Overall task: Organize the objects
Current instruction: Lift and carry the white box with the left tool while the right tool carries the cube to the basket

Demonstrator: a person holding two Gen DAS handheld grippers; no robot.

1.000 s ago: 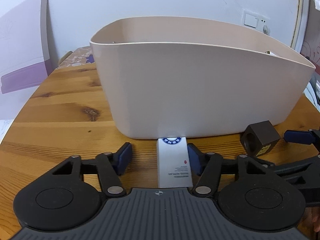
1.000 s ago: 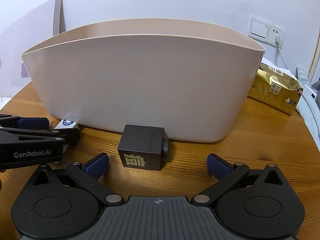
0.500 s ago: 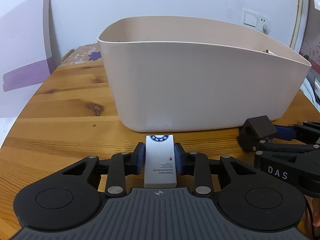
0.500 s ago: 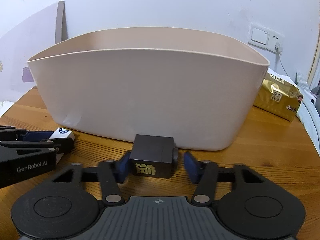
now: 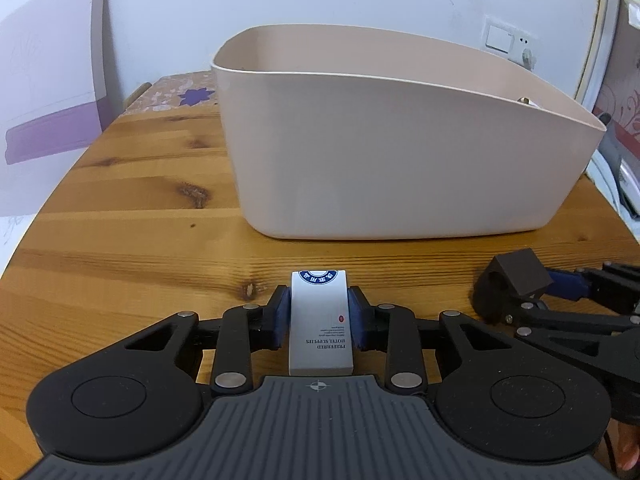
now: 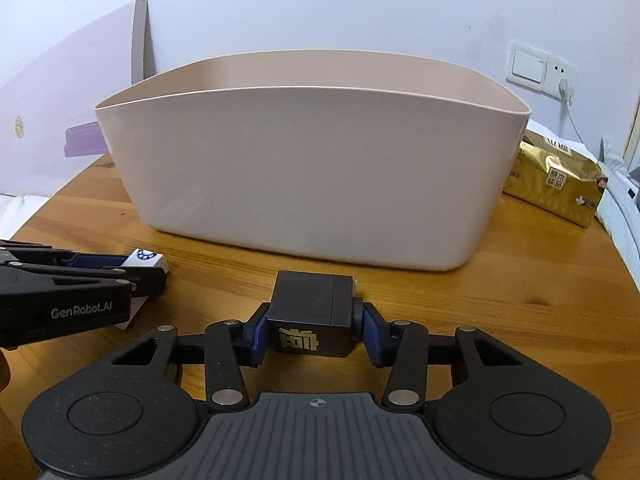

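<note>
A small white box with a blue round emblem (image 5: 320, 320) sits between the blue pads of my left gripper (image 5: 319, 312), which is shut on it in front of the beige tub (image 5: 400, 176). The same white box (image 6: 146, 259) shows at the left of the right wrist view, inside the left gripper (image 6: 120, 270). My right gripper (image 6: 314, 334) is shut on a dark brown cube with a gold character (image 6: 310, 316), also short of the beige tub (image 6: 304, 184). From the left wrist view the dark cube (image 5: 512, 280) and the right gripper (image 5: 532, 292) lie at the right.
The wooden round table (image 5: 140, 208) carries the tub at its middle. A gold foil pack (image 6: 556, 180) lies right of the tub. A white and purple board (image 5: 52, 92) leans at the left wall. A wall switch and socket (image 6: 540, 68) sit behind.
Both grippers went from open around their objects to shut on them. The tub now looks farther off and lower in both views, and each object sits nearer the camera.
</note>
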